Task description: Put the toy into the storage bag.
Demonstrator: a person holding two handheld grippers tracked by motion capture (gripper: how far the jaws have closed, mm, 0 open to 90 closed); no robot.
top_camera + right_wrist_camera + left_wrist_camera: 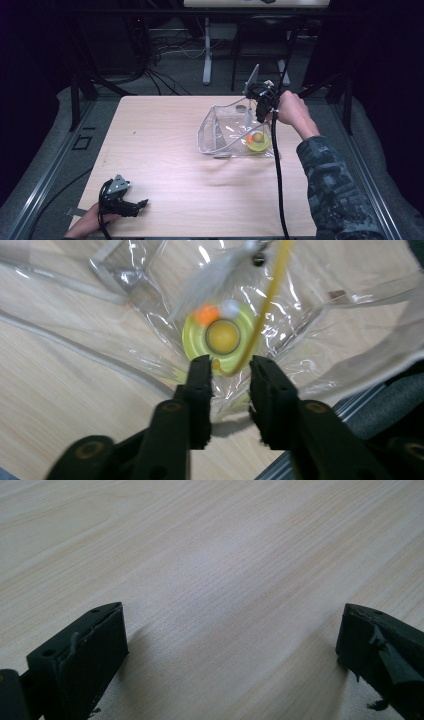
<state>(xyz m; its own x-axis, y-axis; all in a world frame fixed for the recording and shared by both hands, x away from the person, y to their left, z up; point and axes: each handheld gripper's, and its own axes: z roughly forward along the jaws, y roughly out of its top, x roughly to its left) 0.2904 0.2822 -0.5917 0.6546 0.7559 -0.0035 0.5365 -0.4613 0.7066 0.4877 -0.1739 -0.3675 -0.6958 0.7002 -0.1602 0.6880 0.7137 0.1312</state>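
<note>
The right gripper's fingers stand a little apart, pointing down into a clear plastic bag, with nothing pressed between them; the bent end of a thin yellow stick lies in the gap just past their tips, and whether it touches a pad I cannot tell. Just beyond the tips, inside the bag, sits a yellow-green round toy with a yellow ball at its middle, an orange bit and a white bit at its rim, and a pale feather above it. In the high view the bag lies on the right half of the wooden table, the toy in its near right corner, with the right gripper above it in the person's right hand. The left gripper rests near the table's front left corner, well apart from the bag, its fingers spread wide over bare wood. No writing or brand can be read on anything.
</note>
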